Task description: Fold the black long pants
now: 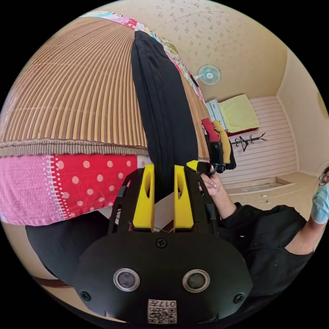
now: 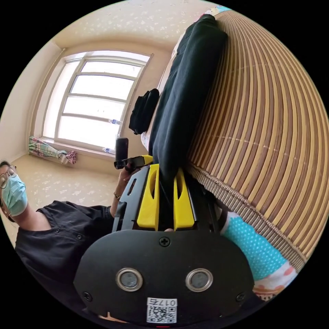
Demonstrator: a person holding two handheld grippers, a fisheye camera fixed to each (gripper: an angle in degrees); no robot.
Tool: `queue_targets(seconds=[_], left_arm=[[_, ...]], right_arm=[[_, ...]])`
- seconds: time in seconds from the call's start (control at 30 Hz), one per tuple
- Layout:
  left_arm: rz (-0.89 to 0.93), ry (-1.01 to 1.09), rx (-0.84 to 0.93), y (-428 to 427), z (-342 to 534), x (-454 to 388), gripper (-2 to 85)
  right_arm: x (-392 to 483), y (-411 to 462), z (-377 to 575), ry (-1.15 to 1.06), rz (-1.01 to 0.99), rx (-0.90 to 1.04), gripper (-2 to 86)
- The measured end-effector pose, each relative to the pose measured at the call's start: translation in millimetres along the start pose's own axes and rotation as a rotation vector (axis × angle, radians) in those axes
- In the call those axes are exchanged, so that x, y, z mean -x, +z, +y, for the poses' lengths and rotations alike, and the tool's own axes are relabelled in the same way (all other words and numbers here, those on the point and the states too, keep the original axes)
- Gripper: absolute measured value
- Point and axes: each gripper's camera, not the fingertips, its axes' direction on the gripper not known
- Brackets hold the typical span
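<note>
The left tongs (image 1: 163, 171) have their two yellow jaws closed on the near end of the black long pants (image 1: 161, 99), with dark cloth pinched between them. The right tongs (image 2: 166, 178) do the same in the right gripper view, jaws pressed together on the near edge of the pants (image 2: 186, 85). Each pair of tongs also appears at the side of the other's view, held in a hand, so the two grips sit close together on the same end of the garment.

From the jaws outward, the pants run away as one long narrow band, lying flat on a striped bamboo mat (image 1: 75, 89) that covers the bed. The near end hangs just over the mat's woven edge, above a patchwork quilt (image 1: 72, 185) with red and pink dotted squares.

Risks, as I judge them: with both grips bunched on one end, lifting could let the stacked layers slide apart and skew the fold. The cloth may also drag on the mat's ribs and wrinkle, or slip from a shallow pinch.

No containers are clearly in play. A dark folded pile (image 2: 144, 111) sits near the window side, and more clothes (image 1: 219, 137) are heaped at the far right of the bed.
</note>
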Motion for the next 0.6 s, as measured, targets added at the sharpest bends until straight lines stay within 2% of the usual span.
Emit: queue_targets(seconds=[0.07,0.23,0.3,0.5,0.6], left_arm=[[0.053,0.048,-0.019,-13.3,11.5,-4.5,6.6],[0.327,0.309,-0.222,-82.3,53.4,-61.4,6.4],[0.339,0.401,-0.270,-104.4,61.4,-94.0,6.5],[0.176,0.700,-0.406,-174.6,85.1,-227.4,6.6],[0.236,0.851,-0.507,-207.5,102.3,-287.4,6.4]], right_arm=[[22.5,-10.3,15.8,-0.083,-0.007,-0.022,3.4],[106.8,-57.1,45.7,-0.347,-0.112,-0.093,2.1],[151.0,-74.6,54.1,-0.478,-0.093,-0.104,2.3],[294.3,-135.8,81.5,-0.777,0.069,-0.185,3.9],[367.5,-168.2,107.8,-0.941,0.109,-0.247,5.2]])
